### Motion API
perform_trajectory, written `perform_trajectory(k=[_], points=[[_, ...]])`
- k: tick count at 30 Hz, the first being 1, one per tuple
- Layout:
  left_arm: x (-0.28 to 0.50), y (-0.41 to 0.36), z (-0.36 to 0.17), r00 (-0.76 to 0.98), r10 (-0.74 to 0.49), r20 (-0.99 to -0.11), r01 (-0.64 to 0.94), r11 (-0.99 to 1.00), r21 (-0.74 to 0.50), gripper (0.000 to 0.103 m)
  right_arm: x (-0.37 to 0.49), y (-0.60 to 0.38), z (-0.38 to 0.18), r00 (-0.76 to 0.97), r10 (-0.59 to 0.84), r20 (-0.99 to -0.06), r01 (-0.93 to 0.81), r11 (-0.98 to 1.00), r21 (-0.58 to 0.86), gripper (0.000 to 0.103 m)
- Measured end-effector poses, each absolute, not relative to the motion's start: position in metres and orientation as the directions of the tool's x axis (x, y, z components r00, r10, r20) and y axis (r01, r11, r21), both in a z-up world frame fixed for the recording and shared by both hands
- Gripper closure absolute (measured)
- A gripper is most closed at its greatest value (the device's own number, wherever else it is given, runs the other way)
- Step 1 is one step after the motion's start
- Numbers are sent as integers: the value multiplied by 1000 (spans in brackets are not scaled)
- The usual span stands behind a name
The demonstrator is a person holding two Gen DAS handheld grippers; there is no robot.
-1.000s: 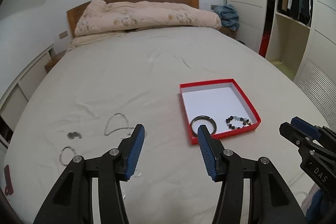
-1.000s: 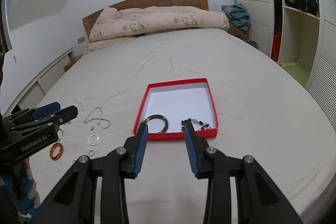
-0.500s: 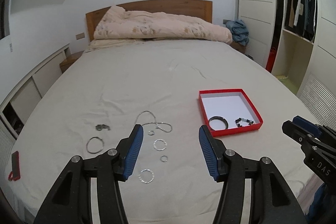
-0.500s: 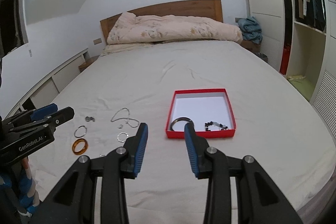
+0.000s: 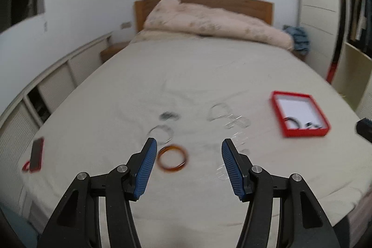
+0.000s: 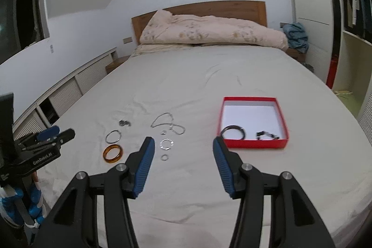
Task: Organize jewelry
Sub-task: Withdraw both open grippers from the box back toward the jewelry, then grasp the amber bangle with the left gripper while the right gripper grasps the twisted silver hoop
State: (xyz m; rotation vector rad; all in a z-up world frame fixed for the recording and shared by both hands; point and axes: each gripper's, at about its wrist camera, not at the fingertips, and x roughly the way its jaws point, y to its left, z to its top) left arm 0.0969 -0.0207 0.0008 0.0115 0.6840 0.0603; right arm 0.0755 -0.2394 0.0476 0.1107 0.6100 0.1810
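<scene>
Jewelry lies scattered on the beige bed sheet (image 6: 232,178), with part of it already in a shallow red box (image 6: 286,124) to the right. Left gripper (image 5: 187,155) is spread wide and empty, hovering above the near edge of the bed; an amber bangle (image 5: 172,158) shows between its blue pads, lying flat on the sheet just beside the left pad. Left wrist view is motion-blurred, so the small pieces there read only as smears. Right gripper (image 6: 183,148) is also parted, nothing between its fingers, held above the sheet with the box just beyond its right fingertip. Right wrist view is sharp: amber bangle (image 6: 113,153) on the left, a thin silver bangle (image 6: 113,136) just behind it, a small dark metal piece (image 6: 124,123) further back. A silver chain necklace (image 6: 167,123) lies in a loose loop near the middle; close in front of it are a tiny ring (image 6: 163,132), a sparkly silver ring (image 6: 166,144) and a small plain ring (image 6: 164,157), each apart from the others. Inside the box, along its near wall, sit a dark bangle (image 6: 233,132) at the left corner and a dark beaded bracelet (image 6: 267,135) to its right, not touching. A red-cased phone (image 5: 36,154) lies near the left edge of the bed. A rumpled pink duvet (image 6: 209,33) is piled against the wooden headboard (image 6: 209,6).
</scene>
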Motion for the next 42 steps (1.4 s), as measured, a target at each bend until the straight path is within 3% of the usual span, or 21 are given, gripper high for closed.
perform_trajectory(k=[7, 14, 26, 30, 34, 42], points=[[102, 44, -49, 705, 135, -697, -169, 985, 19, 45, 96, -206, 13, 734, 271, -622, -204, 962, 179, 53], [127, 69, -85, 649, 121, -751, -201, 979, -16, 45, 126, -176, -29, 646, 326, -690, -265, 944, 197, 54], [195, 65, -137, 570, 61, -819, -170, 984, -44, 49, 188, -138, -106, 489, 374, -788, -329, 916, 231, 71], [211, 67, -153, 540, 64, -840, -180, 983, -41, 55, 203, -126, -124, 443, 386, -809, -353, 905, 238, 83], [220, 70, -165, 511, 51, -858, -184, 982, -52, 62, 213, -115, -138, 405, 378, -832, -379, 898, 223, 86], [224, 66, -180, 485, 56, -873, -165, 986, -29, 62, 223, -102, -161, 359, 328, -874, -405, 898, 171, 89]])
